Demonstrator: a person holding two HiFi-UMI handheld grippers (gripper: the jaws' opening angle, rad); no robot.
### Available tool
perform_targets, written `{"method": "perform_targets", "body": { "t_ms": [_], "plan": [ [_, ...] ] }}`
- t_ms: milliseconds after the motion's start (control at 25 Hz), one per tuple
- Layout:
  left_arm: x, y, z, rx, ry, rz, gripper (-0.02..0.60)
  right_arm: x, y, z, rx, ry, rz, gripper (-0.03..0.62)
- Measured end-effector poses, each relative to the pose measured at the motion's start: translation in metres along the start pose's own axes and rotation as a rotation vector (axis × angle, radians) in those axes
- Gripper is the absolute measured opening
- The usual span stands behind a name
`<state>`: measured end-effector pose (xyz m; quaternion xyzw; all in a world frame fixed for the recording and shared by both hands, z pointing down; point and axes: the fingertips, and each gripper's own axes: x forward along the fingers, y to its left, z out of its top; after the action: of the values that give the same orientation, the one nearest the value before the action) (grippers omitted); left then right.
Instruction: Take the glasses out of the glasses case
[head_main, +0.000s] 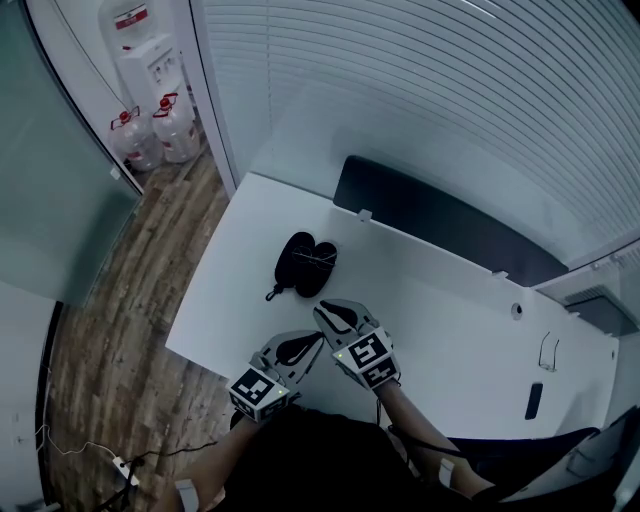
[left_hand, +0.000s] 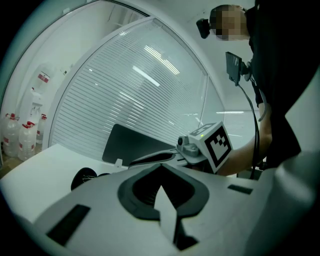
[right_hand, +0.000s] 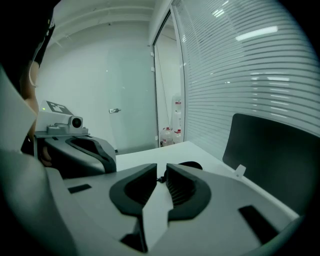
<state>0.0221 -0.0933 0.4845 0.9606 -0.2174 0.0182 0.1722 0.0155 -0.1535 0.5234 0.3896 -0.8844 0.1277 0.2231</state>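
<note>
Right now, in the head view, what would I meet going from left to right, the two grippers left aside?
Clear plastic water bottles with red caps → open black oval glasses case → small round grey fitting in the white desk → thin wire object lying on the desk.

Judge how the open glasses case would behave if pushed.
The glasses case lies open and flat on the smooth white table, so a push would likely slide it, not tip it. Its two hinged halves may fold together if pushed from one side. It looks small, probably light.
</note>
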Motion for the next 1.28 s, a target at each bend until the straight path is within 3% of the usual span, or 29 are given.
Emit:
{"method": "perform_targets", "body": {
  "t_ms": [120,760,1280],
  "plan": [
    [0.0,0.011,0.003,-0.009,0.014,-0.006,0.006,0.009,-0.004,0.001,0.007,0.014,-0.008,0.074],
    [0.022,0.052,-0.002,-0.086,0.0,-0.046,0.006,0.052,-0.04,-0.01,-0.041,0.178,-0.024,0.081],
    [0.04,0.076,-0.015,-0.17,0.006,-0.022,0.006,0.077,-0.062,-0.031,-0.098,0.325,0.005,0.081]
  ]
}}
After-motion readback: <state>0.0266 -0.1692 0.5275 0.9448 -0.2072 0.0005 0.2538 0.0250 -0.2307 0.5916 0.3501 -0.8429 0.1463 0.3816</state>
